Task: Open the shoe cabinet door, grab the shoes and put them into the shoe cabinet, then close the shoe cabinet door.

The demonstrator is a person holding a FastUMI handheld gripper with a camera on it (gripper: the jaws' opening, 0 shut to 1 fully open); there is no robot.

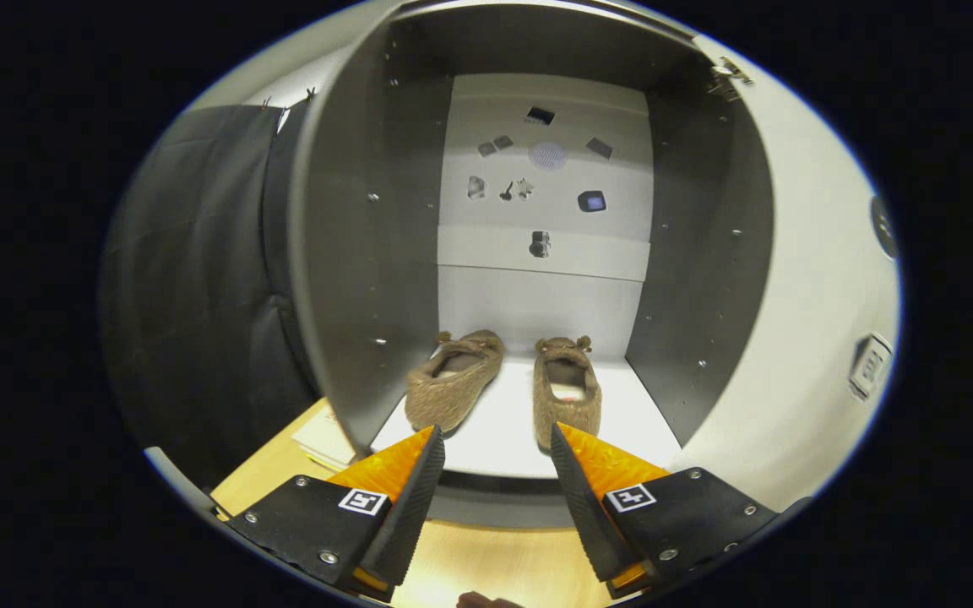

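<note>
Two fuzzy brown shoes [508, 384] sit side by side on the pale floor of the open shoe cabinet [368, 253], toes toward its back panel, heels toward the fingers. The gripper [497, 443] hovers just outside the opening, fingers spread apart and grasping nothing; their tips overlap the shoes' heels in view, contact unclear. Small stickers [541, 173] on the back panel are too small to make out. The cabinet door [816, 279] stands swung open at right. A wooden surface [486, 561] lies below.

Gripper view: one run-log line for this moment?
cabinet door: open | shoes: both inside on shelf | hand-held gripper: open, empty, just outside
</note>
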